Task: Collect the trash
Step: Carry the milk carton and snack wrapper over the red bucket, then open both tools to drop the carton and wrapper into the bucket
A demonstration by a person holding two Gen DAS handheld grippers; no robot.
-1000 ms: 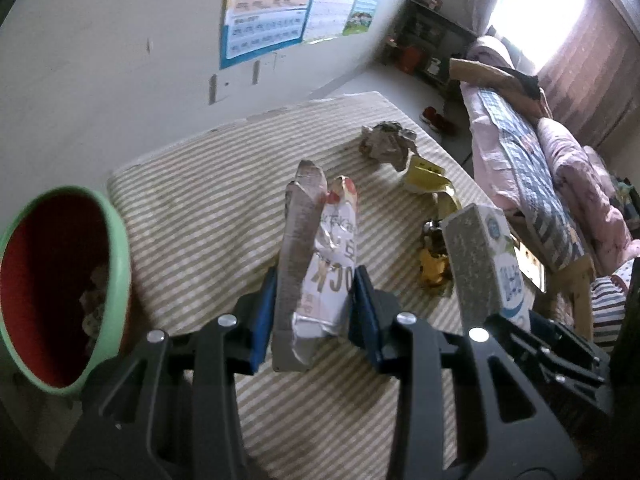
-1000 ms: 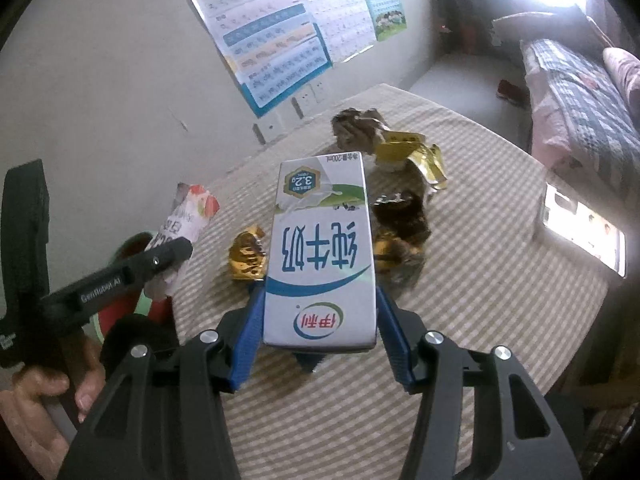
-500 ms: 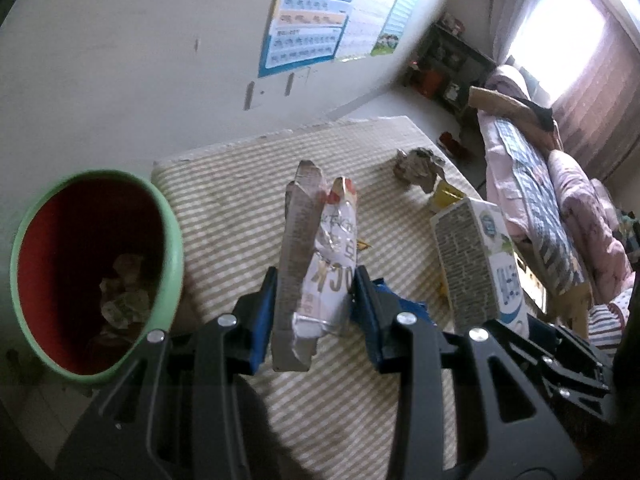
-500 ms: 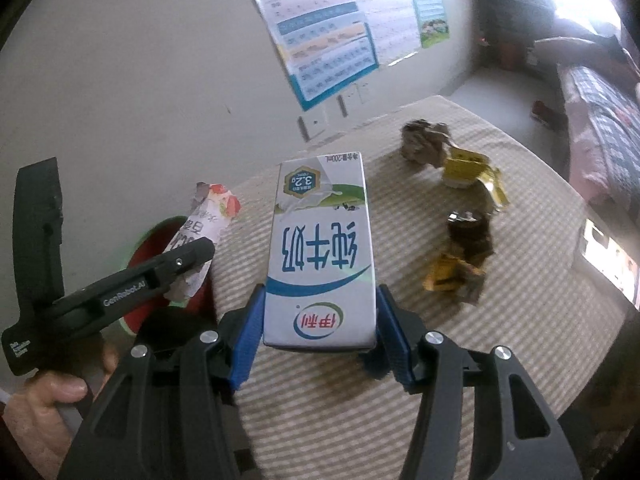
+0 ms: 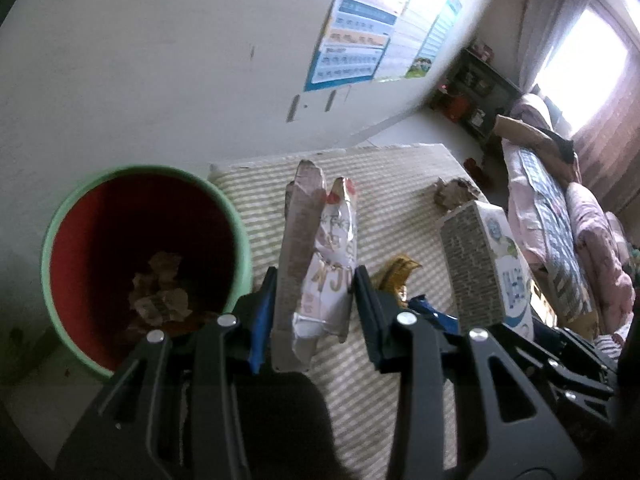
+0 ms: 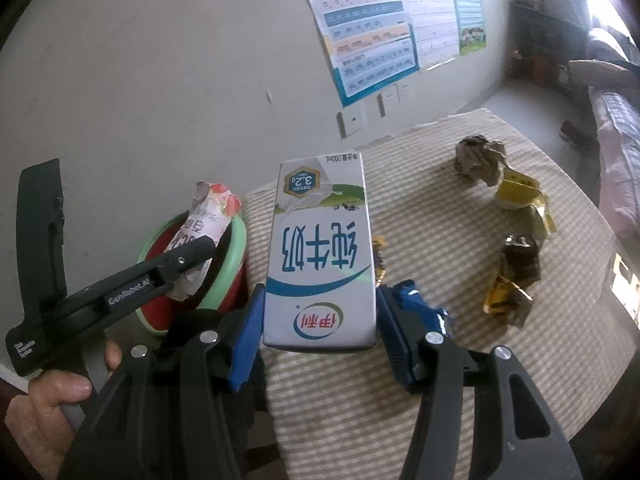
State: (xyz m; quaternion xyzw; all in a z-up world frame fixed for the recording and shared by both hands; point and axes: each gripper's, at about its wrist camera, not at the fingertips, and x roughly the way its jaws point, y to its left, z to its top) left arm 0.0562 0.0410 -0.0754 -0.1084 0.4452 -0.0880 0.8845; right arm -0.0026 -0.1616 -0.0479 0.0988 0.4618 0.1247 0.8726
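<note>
My left gripper (image 5: pixel 314 284) is shut on a crumpled white and pink snack wrapper (image 5: pixel 320 256), held just right of the trash bin (image 5: pixel 236 224), which has a green rim and red inside with crumpled paper at the bottom. The wrapper also shows in the right wrist view (image 6: pixel 204 236) over the bin rim (image 6: pixel 238 248). My right gripper (image 6: pixel 320 320) is shut on a white and blue milk carton (image 6: pixel 320 256), held above the striped table's left part (image 6: pixel 440 380). The carton also shows in the left wrist view (image 5: pixel 480 264).
On the table lie a crumpled brown paper ball (image 6: pixel 478 160), a yellow wrapper (image 6: pixel 520 192), a dark and gold foil wrapper (image 6: pixel 514 280) and a small gold wrapper (image 5: pixel 396 272). A wall with posters (image 6: pixel 372 32) stands behind. A bed (image 5: pixel 560 208) is at right.
Both grippers have moved left toward the bin with their loads. The bin now fills more of the left wrist view and the wrapper hangs over its rim in the right wrist view.
</note>
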